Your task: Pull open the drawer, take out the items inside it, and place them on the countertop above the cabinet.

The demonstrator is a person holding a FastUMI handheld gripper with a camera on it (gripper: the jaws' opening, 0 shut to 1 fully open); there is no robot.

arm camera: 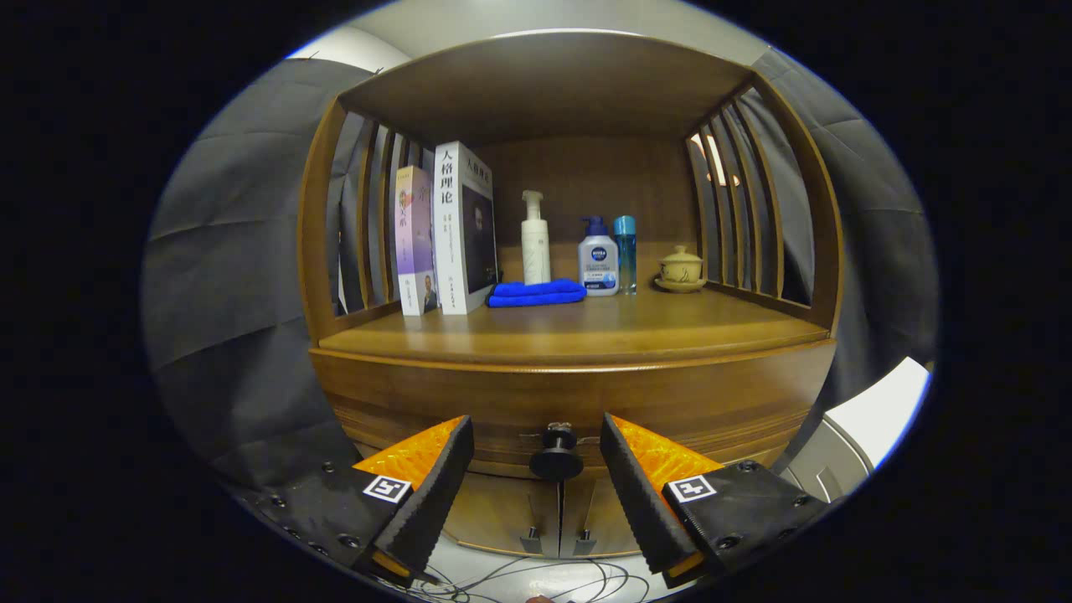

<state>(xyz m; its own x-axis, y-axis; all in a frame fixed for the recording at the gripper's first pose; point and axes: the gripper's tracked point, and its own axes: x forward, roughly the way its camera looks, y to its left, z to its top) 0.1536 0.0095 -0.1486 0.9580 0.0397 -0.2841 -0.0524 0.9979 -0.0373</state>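
Observation:
A wooden cabinet faces me, its drawer front (pixel 419 394) closed under the countertop (pixel 578 331). A dark round knob (pixel 556 459) sticks out of the drawer's middle. My gripper (pixel 536 431) is open, and the knob sits between the two fingertips (pixel 456 440) without touching either of them. Nothing is held. The drawer's inside is hidden.
On the countertop stand two books (pixel 444 239), a folded blue cloth (pixel 536 292), a white pump bottle (pixel 535 239), a blue-capped bottle (pixel 598 258), a slim blue bottle (pixel 625 251) and a small lidded cup (pixel 680 269). Slatted sides and a shelf enclose it. Cabinet doors (pixel 502 515) and cables (pixel 536 578) lie below.

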